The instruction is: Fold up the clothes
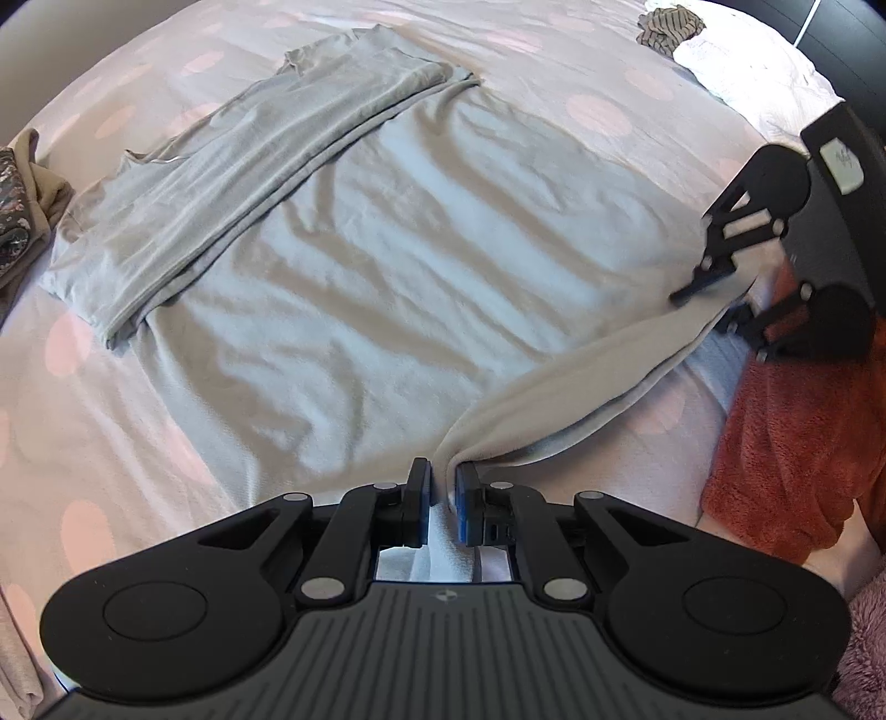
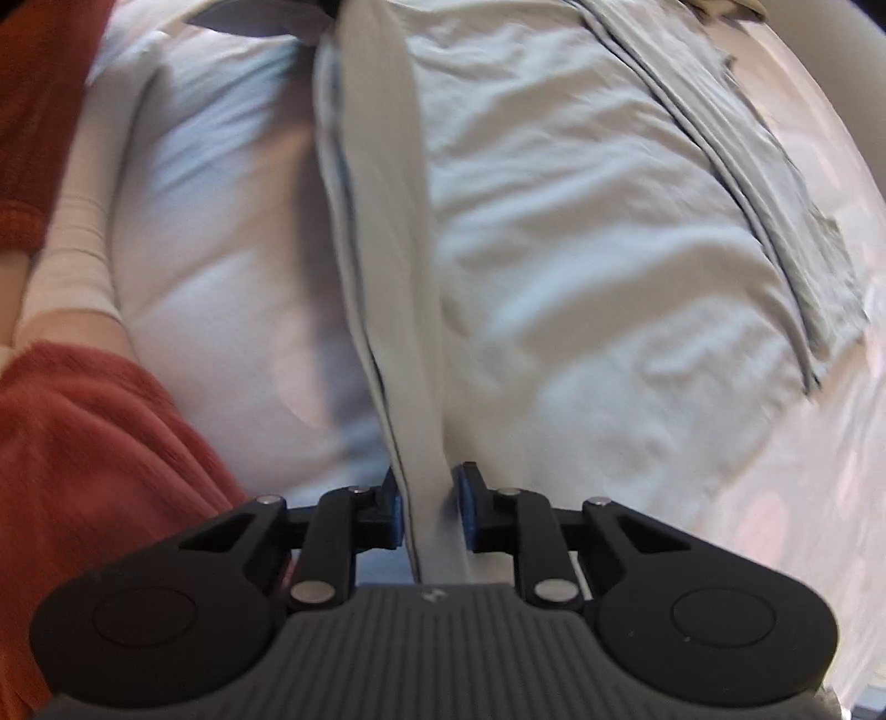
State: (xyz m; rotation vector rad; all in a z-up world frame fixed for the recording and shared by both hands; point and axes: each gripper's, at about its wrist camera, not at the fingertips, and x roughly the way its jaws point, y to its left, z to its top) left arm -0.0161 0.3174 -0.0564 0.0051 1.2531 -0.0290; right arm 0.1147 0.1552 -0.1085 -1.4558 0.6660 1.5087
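Lifting the near edge of the pale grey jersey garment (image 1: 387, 266) off the pink-spotted bed (image 1: 554, 72), left tool (image 1: 443, 498) and right tool (image 2: 426, 509) both pinch its hem; the 10 o'clock side is folded, the rest remains.

Bed (image 1: 554, 72) sheet: pale with pink polka dots. Rust-orange fuzzy blanket (image 1: 786, 443) at near right edge. Striped dark cloth (image 1: 667, 25) next to white bedding (image 1: 758, 72) at far right corner. Patterned bundle on tan fabric (image 1: 22, 205) at left edge.
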